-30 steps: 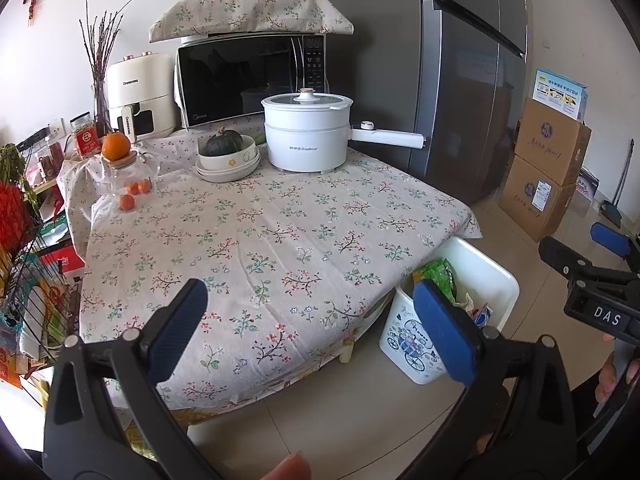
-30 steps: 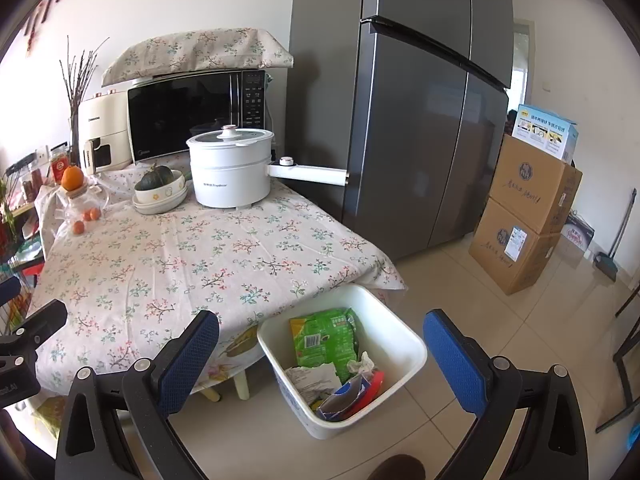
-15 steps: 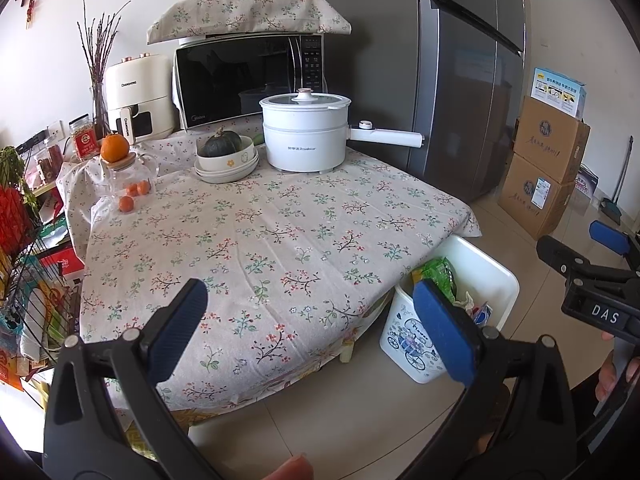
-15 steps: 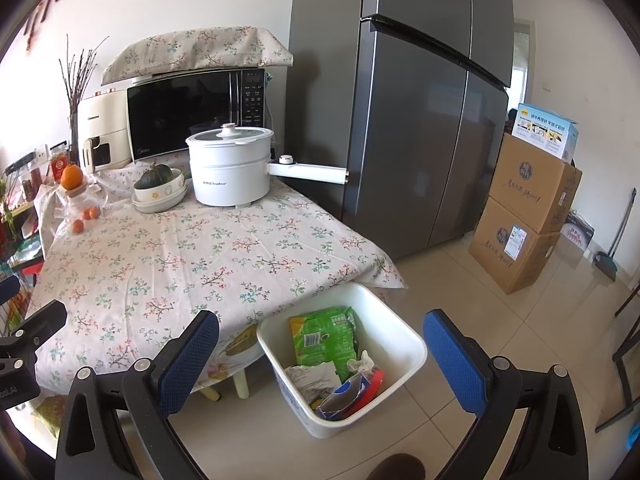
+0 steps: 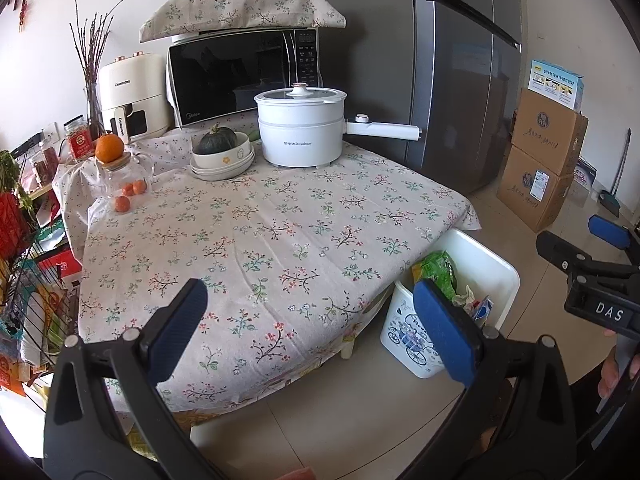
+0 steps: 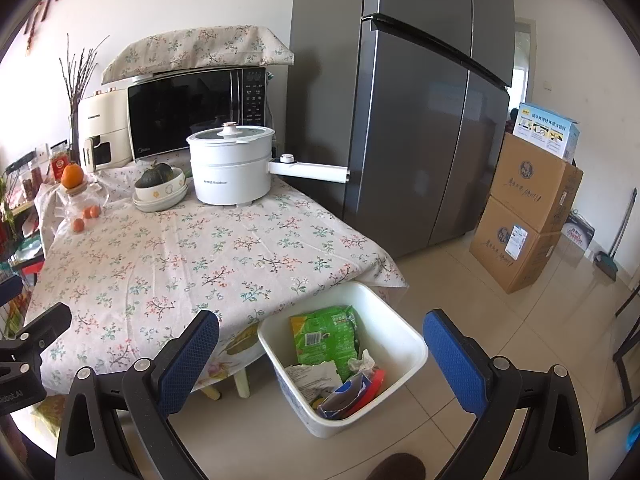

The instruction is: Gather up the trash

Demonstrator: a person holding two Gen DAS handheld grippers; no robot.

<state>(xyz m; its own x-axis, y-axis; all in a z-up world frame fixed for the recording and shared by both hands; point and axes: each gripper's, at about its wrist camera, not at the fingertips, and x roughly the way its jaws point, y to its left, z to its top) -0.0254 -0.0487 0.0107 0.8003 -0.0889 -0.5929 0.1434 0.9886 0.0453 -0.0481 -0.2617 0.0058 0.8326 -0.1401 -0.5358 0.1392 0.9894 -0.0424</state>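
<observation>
**Both grippers hanging empty over the filled bin**

The left gripper point(image 5: 310, 312) is hovering above the near edge of the floral-cloth-covered table point(image 5: 280, 224), its blue-padded jaws spread wide and gripping nothing. The right gripper point(image 6: 320, 344) is likewise gaping and empty, poised over the white rectangular plastic trash bin point(image 6: 404, 344). The bin is standing on the tiled floor just beside the table's corner, holding a crumpled green snack bag point(image 6: 326, 338), white paper scraps point(image 6: 312, 376) and a blue and red wrapper point(image 6: 356, 392). A white electric pot with a long handle point(image 5: 300, 132) is sitting at the table's far side.
</observation>
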